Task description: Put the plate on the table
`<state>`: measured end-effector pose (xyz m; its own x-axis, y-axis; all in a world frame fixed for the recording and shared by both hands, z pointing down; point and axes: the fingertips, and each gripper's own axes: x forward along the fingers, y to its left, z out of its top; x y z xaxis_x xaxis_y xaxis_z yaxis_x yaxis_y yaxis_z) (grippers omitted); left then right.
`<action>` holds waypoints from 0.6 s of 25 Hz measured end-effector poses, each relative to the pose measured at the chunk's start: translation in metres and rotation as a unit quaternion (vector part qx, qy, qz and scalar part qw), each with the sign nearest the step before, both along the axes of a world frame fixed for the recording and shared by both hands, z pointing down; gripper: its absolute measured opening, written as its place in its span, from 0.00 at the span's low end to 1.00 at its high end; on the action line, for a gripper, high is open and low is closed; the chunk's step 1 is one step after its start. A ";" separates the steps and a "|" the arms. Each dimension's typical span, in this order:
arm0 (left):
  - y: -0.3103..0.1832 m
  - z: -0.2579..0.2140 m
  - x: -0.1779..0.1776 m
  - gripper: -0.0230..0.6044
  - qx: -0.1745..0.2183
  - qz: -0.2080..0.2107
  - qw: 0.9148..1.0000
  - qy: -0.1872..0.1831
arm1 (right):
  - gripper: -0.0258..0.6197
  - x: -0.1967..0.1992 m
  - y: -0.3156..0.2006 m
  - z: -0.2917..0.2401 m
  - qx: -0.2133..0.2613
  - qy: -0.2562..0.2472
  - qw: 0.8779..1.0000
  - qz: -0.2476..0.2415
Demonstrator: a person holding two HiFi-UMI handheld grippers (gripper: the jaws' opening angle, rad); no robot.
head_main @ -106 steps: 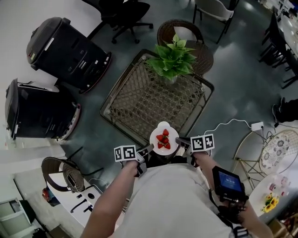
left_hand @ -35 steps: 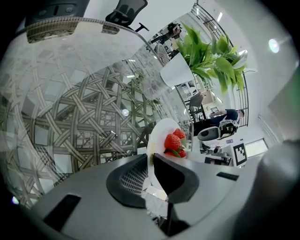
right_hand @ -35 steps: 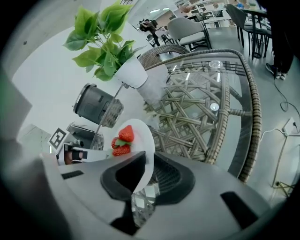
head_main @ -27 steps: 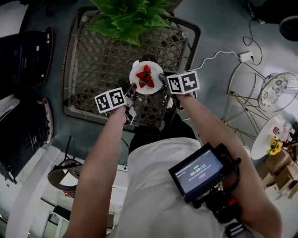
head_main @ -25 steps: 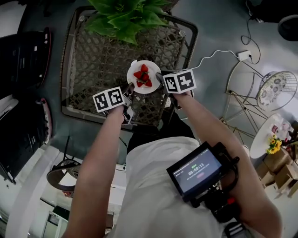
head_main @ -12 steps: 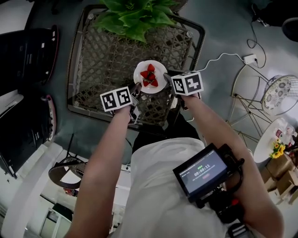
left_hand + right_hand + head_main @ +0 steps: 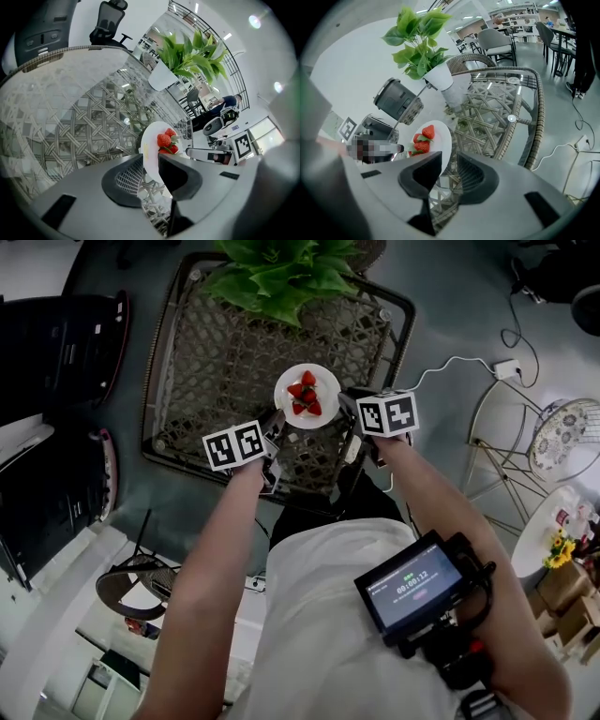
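Observation:
A white plate (image 7: pixel 307 396) with a few strawberries (image 7: pixel 306 395) hangs over the near part of the glass-topped wicker table (image 7: pixel 187 371). My left gripper (image 7: pixel 277 420) is shut on the plate's left rim and my right gripper (image 7: pixel 345 401) on its right rim. In the left gripper view the plate (image 7: pixel 151 140) stands on edge between the jaws of the left gripper (image 7: pixel 151 161), strawberries (image 7: pixel 166 140) beyond. The right gripper view shows the plate (image 7: pixel 438 140) pinched by the right gripper (image 7: pixel 449 161). Whether the plate touches the glass I cannot tell.
A potted green plant (image 7: pixel 281 277) stands at the table's far side. Black machines (image 7: pixel 56 343) sit on the floor at the left. A white cable with an adapter (image 7: pixel 511 367) and a round wire-legged side table (image 7: pixel 562 427) are at the right.
The plate, held just short of the table's edge four seconds ago, is now over the table. In the last second both grippers and the plate have barely shifted.

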<state>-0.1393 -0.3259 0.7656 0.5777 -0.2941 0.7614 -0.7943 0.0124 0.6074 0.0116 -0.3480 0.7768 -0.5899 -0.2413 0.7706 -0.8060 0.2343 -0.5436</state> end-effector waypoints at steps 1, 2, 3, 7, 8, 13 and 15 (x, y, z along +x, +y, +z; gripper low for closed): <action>0.002 -0.004 0.000 0.17 0.004 -0.005 1.000 0.005 | 0.17 0.003 0.003 -0.001 -0.001 0.001 1.000 -0.001; 0.005 -0.008 0.000 0.17 0.009 -0.010 1.000 0.010 | 0.17 0.007 0.006 -0.002 -0.002 0.002 1.000 -0.001; 0.008 -0.011 0.000 0.17 0.014 -0.014 1.000 0.013 | 0.17 0.011 0.008 -0.004 -0.002 0.002 1.000 -0.001; 0.025 -0.025 -0.002 0.17 0.032 -0.020 0.999 0.016 | 0.17 0.021 0.015 -0.014 0.006 -0.006 1.000 0.002; 0.030 -0.029 -0.003 0.16 0.036 -0.020 0.999 0.016 | 0.17 0.023 0.017 -0.018 0.010 -0.010 1.000 0.000; 0.051 -0.052 0.000 0.14 0.058 -0.016 0.998 0.023 | 0.05 0.026 0.023 -0.049 0.038 -0.041 0.998 -0.007; 0.061 -0.061 0.003 0.04 0.059 -0.019 0.998 0.028 | 0.05 0.025 0.030 -0.064 0.050 -0.053 0.997 -0.023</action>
<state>-0.1362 -0.2646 0.7047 0.6052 -0.4025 0.6868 -0.7593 -0.0329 0.6499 0.0363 -0.3179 0.7123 -0.6786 -0.2850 0.6770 -0.7328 0.3261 -0.5972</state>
